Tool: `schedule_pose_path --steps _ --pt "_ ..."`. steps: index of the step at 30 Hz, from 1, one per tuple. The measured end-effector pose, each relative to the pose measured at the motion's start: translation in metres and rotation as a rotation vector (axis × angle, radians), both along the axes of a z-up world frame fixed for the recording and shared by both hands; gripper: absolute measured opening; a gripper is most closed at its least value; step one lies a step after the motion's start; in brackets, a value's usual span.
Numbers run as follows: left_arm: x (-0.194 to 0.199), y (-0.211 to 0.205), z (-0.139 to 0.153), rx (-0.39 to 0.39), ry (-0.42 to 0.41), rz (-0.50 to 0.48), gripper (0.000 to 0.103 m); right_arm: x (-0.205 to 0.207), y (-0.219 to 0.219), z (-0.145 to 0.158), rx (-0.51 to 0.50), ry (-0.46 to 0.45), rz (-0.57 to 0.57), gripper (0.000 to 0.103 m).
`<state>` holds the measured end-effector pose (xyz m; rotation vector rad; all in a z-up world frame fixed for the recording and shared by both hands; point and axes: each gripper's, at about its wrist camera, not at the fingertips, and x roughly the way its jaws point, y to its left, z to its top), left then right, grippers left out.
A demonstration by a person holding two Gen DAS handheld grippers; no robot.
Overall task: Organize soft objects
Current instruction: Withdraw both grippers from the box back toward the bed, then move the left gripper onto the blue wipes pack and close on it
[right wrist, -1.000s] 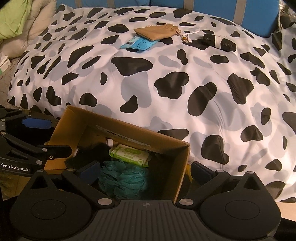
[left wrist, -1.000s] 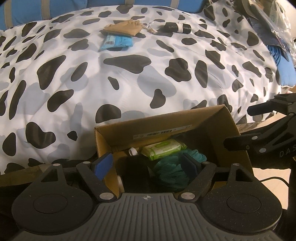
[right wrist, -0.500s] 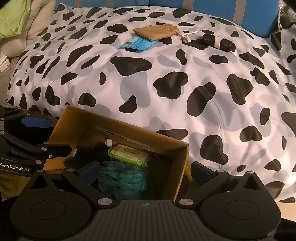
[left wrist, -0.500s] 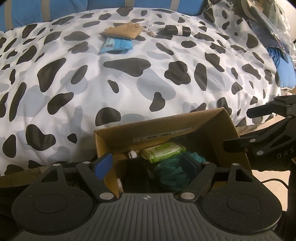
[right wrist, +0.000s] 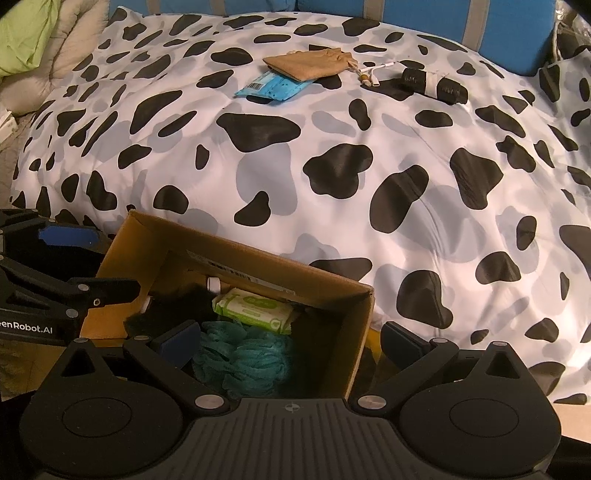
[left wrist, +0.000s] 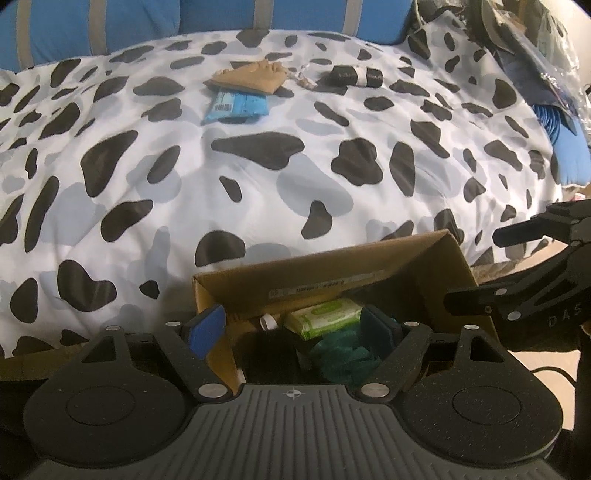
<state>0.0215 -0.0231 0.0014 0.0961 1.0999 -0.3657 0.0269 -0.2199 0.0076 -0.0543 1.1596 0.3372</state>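
An open cardboard box (left wrist: 325, 273) (right wrist: 354, 295) stands at the near edge of the bed. Inside lie a teal mesh sponge (right wrist: 243, 358) (left wrist: 343, 354), a green wipes pack (right wrist: 255, 306) (left wrist: 325, 317), a black soft item (right wrist: 173, 306) and a small white bottle (right wrist: 213, 284). My left gripper (left wrist: 295, 328) is open over the box's left wall. My right gripper (right wrist: 288, 339) is open, straddling the box's right wall. On the far bed lie a tan pouch (left wrist: 251, 76) (right wrist: 310, 63), a blue packet (left wrist: 234, 105) (right wrist: 273, 86) and a black roll (left wrist: 356, 75) (right wrist: 432, 83).
The cow-print duvet (right wrist: 332, 166) covers the bed, with blue striped pillows (left wrist: 110, 26) behind. A white cable (right wrist: 373, 72) lies beside the pouch. A green pillow (right wrist: 22, 33) sits at far left, and bags (left wrist: 535, 48) at far right.
Both grippers have drawn back and up a little from the box; the far bed items sit lower in view. Nothing was taken hold of or let go.
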Motion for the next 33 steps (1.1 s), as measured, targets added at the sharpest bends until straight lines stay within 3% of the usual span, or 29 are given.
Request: schedule_pose_path --steps 16,33 --pt "0.003 0.002 0.009 -0.019 -0.062 0.028 0.08 0.007 -0.008 0.005 -0.006 -0.039 -0.064 0.103" --pt "0.019 0.0 0.019 -0.004 -0.17 0.03 0.08 0.03 -0.022 0.017 -0.039 -0.142 -0.146 0.103"
